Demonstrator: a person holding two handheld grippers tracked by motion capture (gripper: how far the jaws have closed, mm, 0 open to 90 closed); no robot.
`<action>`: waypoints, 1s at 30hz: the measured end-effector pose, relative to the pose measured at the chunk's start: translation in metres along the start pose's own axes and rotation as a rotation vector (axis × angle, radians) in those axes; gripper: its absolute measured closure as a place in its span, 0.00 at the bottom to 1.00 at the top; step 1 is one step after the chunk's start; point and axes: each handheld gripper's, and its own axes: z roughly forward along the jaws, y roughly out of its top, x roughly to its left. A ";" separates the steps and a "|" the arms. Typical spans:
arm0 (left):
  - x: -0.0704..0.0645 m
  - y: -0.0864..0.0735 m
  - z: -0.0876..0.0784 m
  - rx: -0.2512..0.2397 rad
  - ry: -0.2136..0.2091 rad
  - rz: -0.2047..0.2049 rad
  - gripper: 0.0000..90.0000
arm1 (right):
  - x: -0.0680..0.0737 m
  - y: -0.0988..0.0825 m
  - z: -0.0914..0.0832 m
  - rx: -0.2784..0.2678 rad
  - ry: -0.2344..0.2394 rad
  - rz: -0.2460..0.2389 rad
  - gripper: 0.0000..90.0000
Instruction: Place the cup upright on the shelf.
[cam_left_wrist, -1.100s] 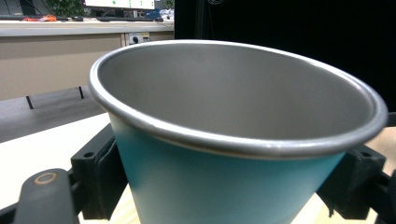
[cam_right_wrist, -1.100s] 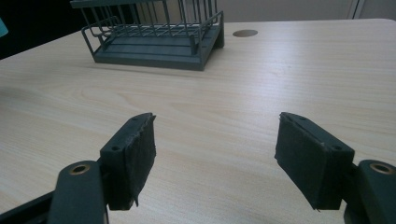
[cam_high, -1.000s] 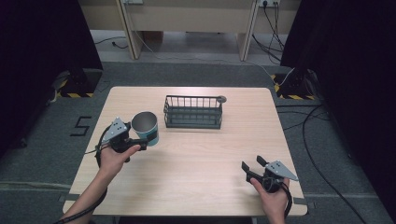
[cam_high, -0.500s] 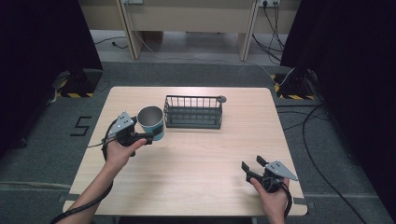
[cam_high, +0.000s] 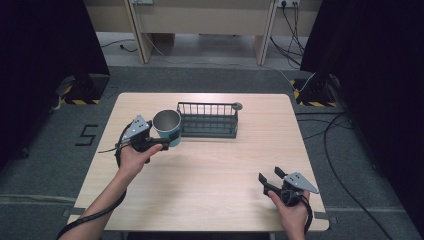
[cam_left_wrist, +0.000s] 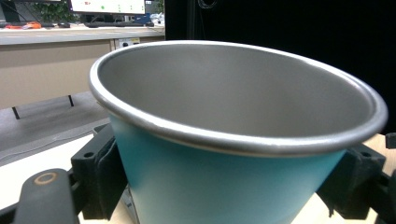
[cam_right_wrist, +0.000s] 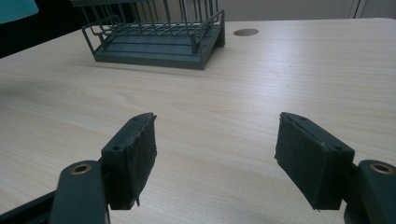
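Now the tabletop (cam_high: 210, 170) carries one fixed thing, the wire rack (cam_high: 208, 120), standing toward twelve o'clock from its centre, and that has not shifted over the last second. What has changed is the cup (cam_high: 167, 128): a second ago it sat lower and farther toward nine o'clock, and it has since been carried up and toward the rack, so that in the high view it now hangs just beside the rack's nine-o'clock end, lifted off the wood and tilted a little. The left gripper (cam_high: 150, 144) holds it, jaws pinching the teal wall low on either side; the left gripper view shows the grey inside and rolled rim of the cup (cam_left_wrist: 233, 135) with a black pad pressed to each flank. I read this as a carry to the rack almost complete, with the set-down not yet made; whether the cup touches the wires I cannot tell. The right gripper (cam_high: 272, 181) rests near five o'clock, unmoved, its jaws spread wide over bare wood, with the rack (cam_right_wrist: 159, 37) well ahead of them.
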 end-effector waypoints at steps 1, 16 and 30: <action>0.000 0.001 0.002 0.000 -0.001 0.001 0.17 | 0.000 0.000 0.000 0.000 0.000 0.000 0.33; 0.001 0.002 0.014 0.014 -0.004 0.001 0.17 | 0.000 0.000 0.000 -0.001 0.001 0.002 0.33; 0.002 0.010 0.026 0.012 -0.010 0.004 0.17 | -0.001 0.000 0.000 0.002 0.001 0.007 0.33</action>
